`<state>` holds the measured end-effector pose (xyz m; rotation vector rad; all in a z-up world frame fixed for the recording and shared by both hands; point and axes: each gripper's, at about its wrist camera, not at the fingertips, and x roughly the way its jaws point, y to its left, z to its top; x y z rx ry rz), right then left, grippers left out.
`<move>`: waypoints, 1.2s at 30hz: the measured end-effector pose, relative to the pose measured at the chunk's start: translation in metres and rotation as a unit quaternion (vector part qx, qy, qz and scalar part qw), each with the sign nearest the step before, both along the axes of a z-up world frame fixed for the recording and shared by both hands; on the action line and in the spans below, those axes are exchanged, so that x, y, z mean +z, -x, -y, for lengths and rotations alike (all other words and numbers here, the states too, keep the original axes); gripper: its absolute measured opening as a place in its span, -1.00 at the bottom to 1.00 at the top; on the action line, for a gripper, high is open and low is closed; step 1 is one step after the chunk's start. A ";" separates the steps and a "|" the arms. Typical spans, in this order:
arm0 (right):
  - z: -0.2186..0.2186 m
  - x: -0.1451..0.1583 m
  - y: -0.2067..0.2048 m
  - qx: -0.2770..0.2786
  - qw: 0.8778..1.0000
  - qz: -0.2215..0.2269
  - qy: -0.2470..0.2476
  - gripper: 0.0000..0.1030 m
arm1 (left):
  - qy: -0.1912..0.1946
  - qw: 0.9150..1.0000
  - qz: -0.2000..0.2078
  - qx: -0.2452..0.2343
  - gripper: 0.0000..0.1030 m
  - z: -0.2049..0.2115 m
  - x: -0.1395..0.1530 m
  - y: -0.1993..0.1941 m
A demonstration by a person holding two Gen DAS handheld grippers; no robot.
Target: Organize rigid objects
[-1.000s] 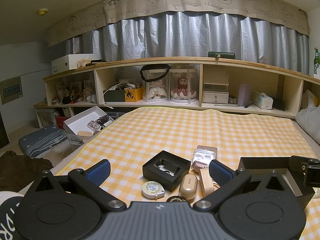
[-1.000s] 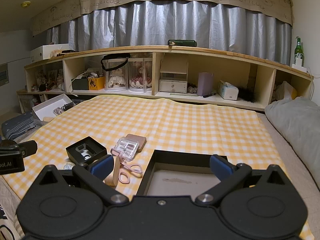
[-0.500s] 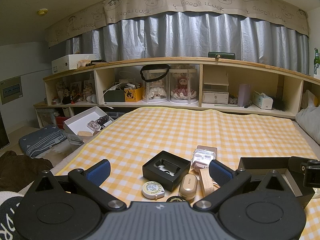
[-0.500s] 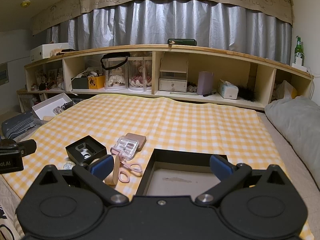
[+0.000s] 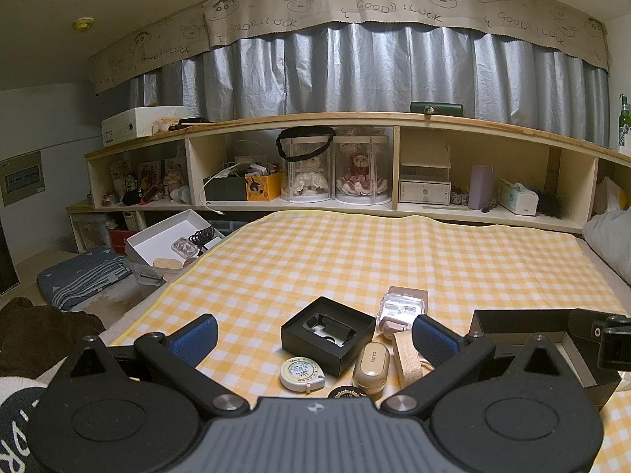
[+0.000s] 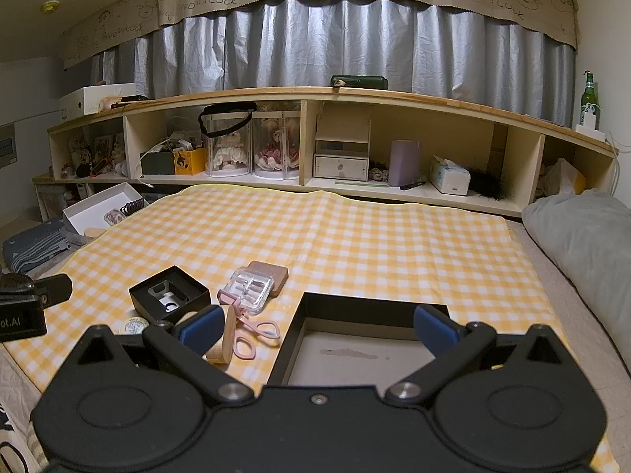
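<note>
From the left wrist, the left hand-held gripper is spread wide and empty above the checked cloth. Between its fingers lie a small black box, a tape measure and a beige case. A dark round lid is mostly cut off by the gripper body, and the large black tray is partly hidden.

From the right wrist, the right hand-held gripper also gapes empty over the tray. Pink scissors, a clear case and a wooden piece, partly hidden by a finger, lie left of the tray.
</note>
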<state>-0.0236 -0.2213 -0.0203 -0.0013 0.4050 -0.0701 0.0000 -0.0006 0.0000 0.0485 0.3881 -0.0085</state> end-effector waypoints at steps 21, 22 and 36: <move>0.000 0.000 -0.001 0.000 1.000 -0.002 -0.001 1.00 | 0.000 1.000 0.000 0.000 1.00 0.000 0.000 0.000; 0.000 -0.001 -0.001 0.000 1.000 -0.001 -0.001 1.00 | 0.000 1.000 0.000 0.000 1.00 0.000 0.000 0.000; -0.004 0.000 0.002 0.001 1.000 0.002 -0.005 1.00 | 0.003 1.000 -0.001 -0.004 1.00 0.005 -0.007 -0.002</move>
